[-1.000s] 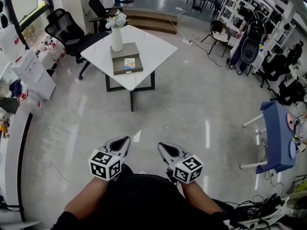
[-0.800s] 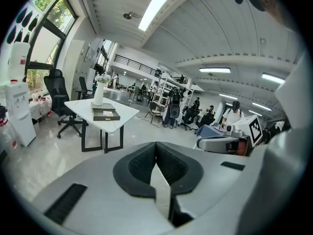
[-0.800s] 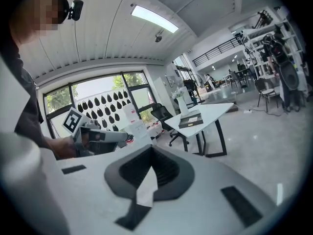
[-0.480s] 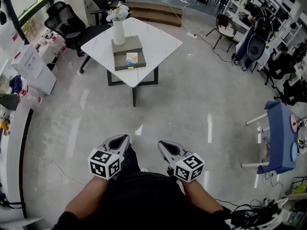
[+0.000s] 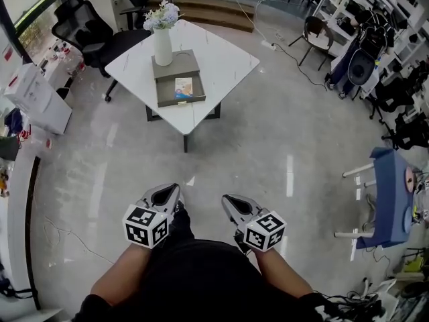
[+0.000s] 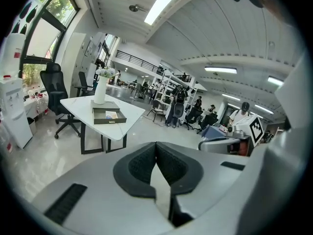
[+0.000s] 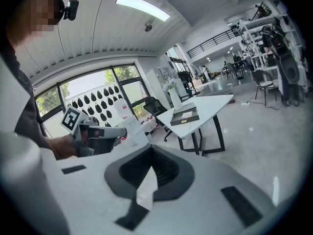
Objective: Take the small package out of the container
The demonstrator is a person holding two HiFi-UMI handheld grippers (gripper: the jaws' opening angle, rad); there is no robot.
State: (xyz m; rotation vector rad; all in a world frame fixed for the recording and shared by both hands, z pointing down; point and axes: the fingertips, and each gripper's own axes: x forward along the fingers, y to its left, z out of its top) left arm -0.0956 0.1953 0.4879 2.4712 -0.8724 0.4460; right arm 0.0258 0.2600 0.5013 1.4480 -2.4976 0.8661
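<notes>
Approach step — left gripper (image 5: 169,194) and right gripper (image 5: 233,204) both closed, empty, well apart from the table (image 5: 224,62). The small package (image 5: 183,87) lies in the container (image 5: 164,91) toward the table's near corner; next, walk up and open 1 gripper.

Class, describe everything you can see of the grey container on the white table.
The container is a shallow, dark grey rectangular tray, open on top, lying flat near the nearest corner of the white table. A small colourful package lies inside, near its middle. A paler grey slab sits just behind it.
</notes>
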